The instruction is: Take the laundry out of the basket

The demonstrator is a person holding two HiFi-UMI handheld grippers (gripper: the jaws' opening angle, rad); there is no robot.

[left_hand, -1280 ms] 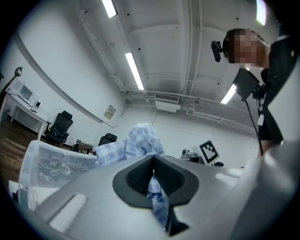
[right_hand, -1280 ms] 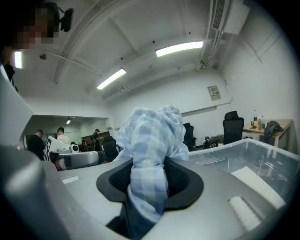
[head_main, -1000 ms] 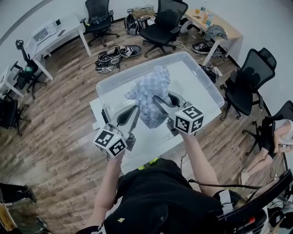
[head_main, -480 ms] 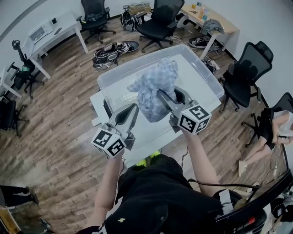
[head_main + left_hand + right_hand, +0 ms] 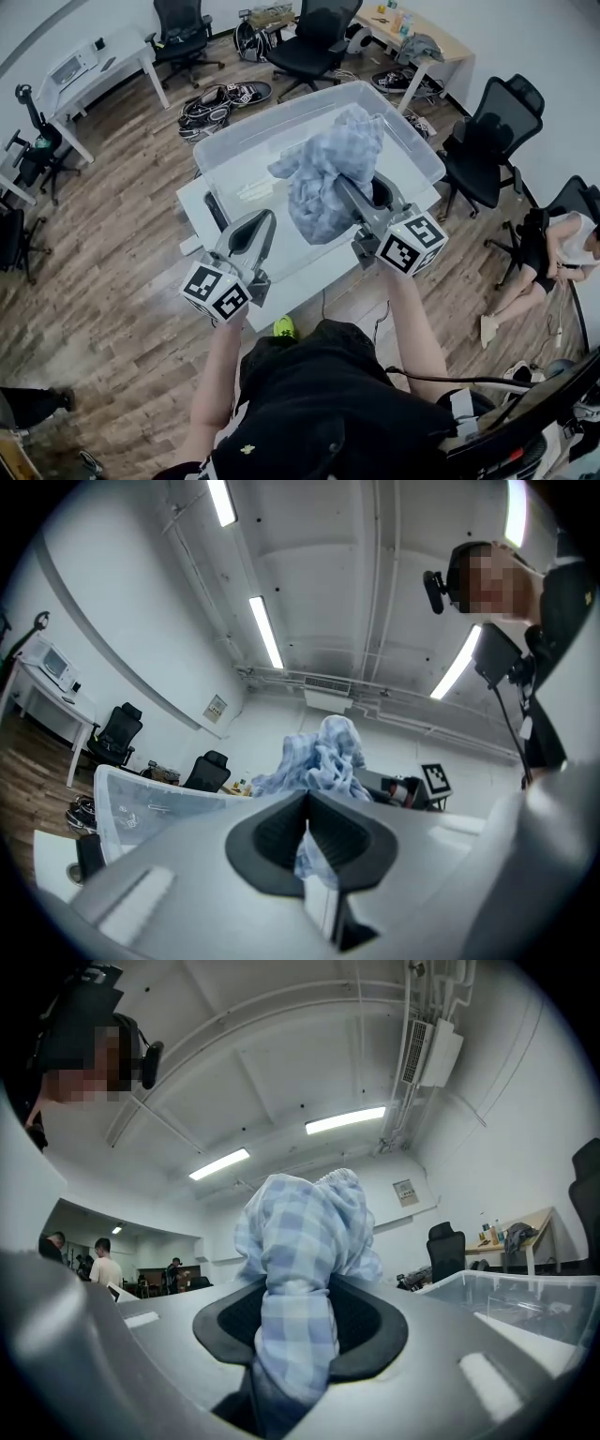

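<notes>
1 checked cloth (image 5: 323, 178), likely soft and light, hangs pinched in the right gripper's (image 5: 361, 194) fingers. The left gripper's (image 5: 263, 221) fingers are closed and empty.

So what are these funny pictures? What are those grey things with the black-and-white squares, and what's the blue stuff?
No robot here: a person holds a two-jawed grabber in each hand, and the patterned cubes are part of them. The picture from above comes from a camera on the person's head, looking down. The other two come from cameras riding on each grabber, looking along its jaws. A clear plastic box stands on a white table. The right grabber is clamped on a blue checked cloth, held up over the box. The left grabber, jaws together, is beside the cloth.
</notes>
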